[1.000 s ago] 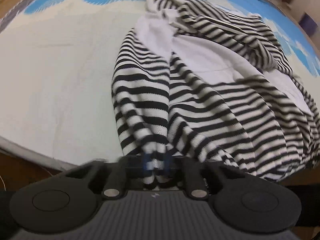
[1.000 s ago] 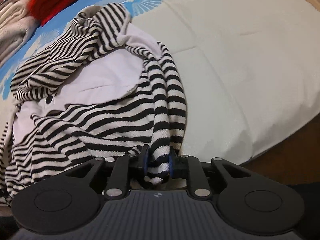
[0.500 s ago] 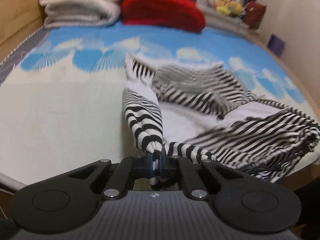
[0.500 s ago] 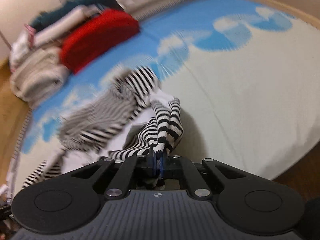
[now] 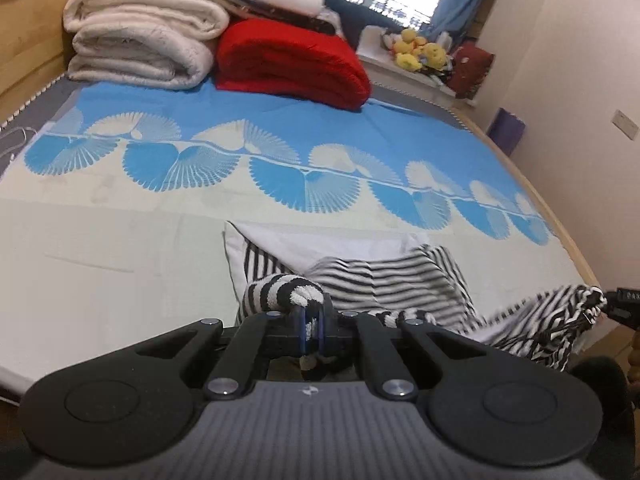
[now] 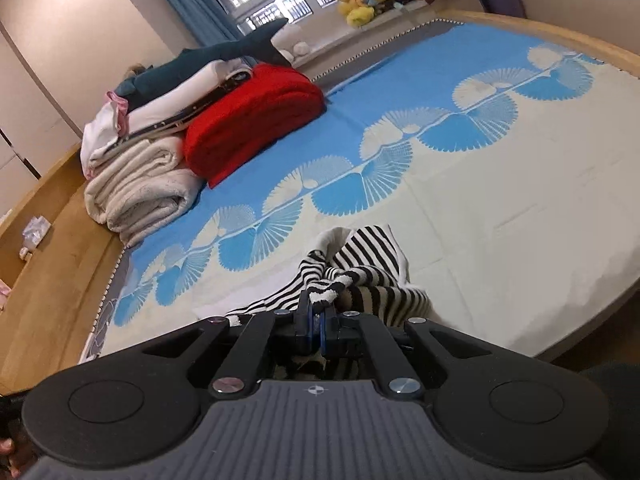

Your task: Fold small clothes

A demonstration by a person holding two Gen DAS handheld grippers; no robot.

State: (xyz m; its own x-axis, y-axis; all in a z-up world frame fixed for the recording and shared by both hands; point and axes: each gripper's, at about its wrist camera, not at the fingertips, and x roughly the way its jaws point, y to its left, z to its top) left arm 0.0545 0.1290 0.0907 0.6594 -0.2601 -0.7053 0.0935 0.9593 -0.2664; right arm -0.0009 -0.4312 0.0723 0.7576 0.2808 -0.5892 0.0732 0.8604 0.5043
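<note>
A black-and-white striped garment with a white lining (image 5: 384, 276) hangs between my two grippers above the near part of the bed. My left gripper (image 5: 310, 322) is shut on a bunched striped edge. My right gripper (image 6: 316, 320) is shut on another bunched edge of the same garment (image 6: 360, 276). In the left wrist view the right gripper's tip (image 5: 624, 304) shows at the far right edge, holding the other striped corner. The cloth sags between the grippers and its far part rests on the sheet.
The bed sheet (image 5: 120, 232) is cream with blue fan patterns. Folded cream blankets (image 5: 140, 40) and a red blanket (image 5: 292, 64) are stacked at the head of the bed. Plush toys (image 5: 420, 50) sit on the window sill. A wall runs along the right (image 5: 580, 80).
Both grippers rose and lifted the garment's edges off the bed; the views tilted up from the cloth to the room. The garment now hangs stretched between them rather than lying crumpled.
</note>
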